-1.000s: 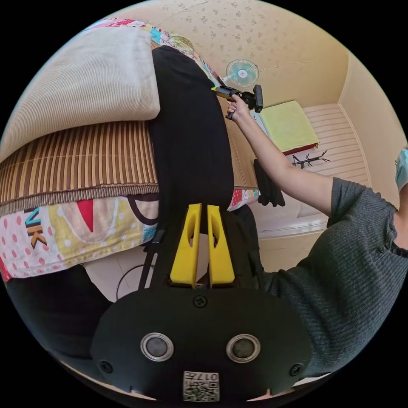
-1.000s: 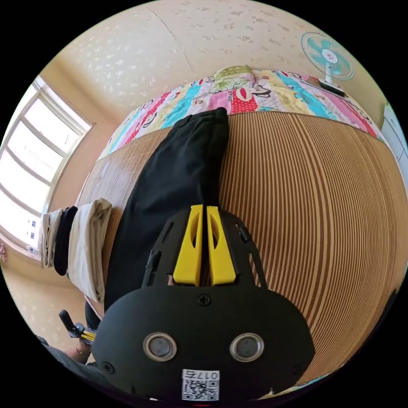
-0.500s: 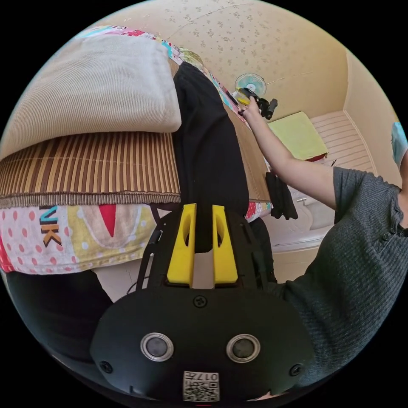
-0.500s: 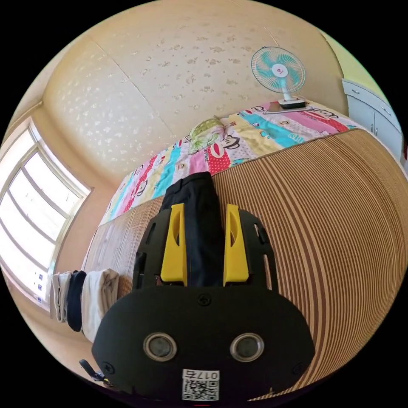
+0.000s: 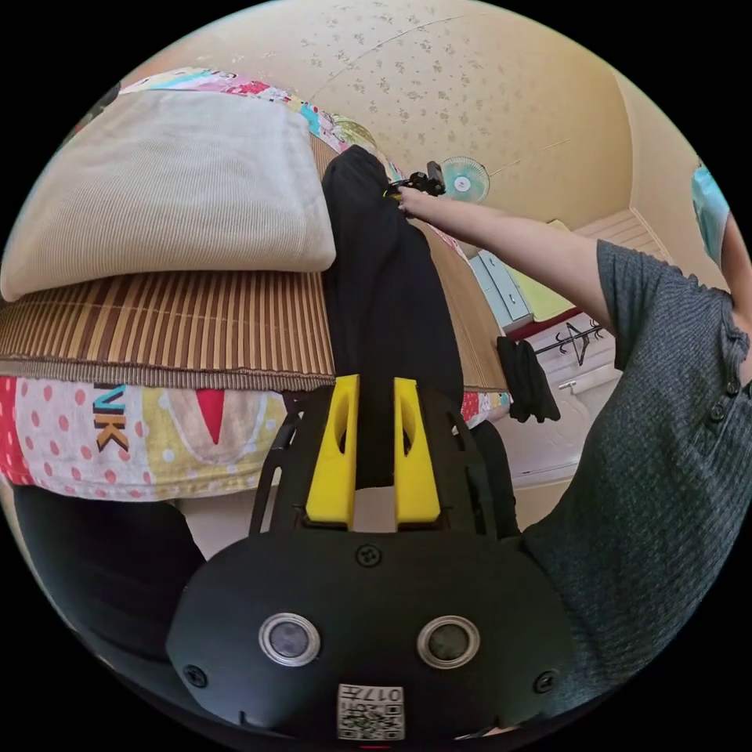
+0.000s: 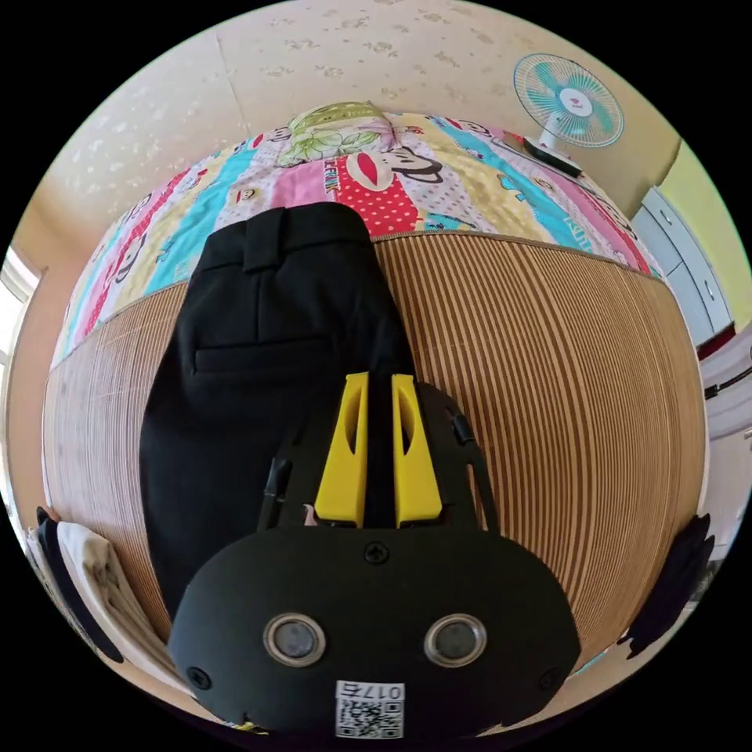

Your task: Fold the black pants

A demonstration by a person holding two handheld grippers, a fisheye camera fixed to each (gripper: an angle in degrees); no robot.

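Left gripper view first: our left gripper [image 5: 373, 392] sits at the near edge of the bed, its yellow jaws parted a little with the leg end of the black pants [image 5: 388, 298] between them; we cannot tell whether they press the cloth. The pants run lengthwise away over the bamboo mat [image 5: 164, 321], beside a folded beige garment [image 5: 172, 188].

Right gripper view: our right gripper [image 6: 380, 388] hovers over the seat of the pants [image 6: 258, 368], jaws slightly apart, dark cloth in the gap, grip again unclear. Beyond lie the waistband, the cartoon bedsheet [image 6: 392, 172] and a fan [image 6: 568, 98].

We judge the pants already halved leg on leg and laid flat; the crosswise folds are not yet done.
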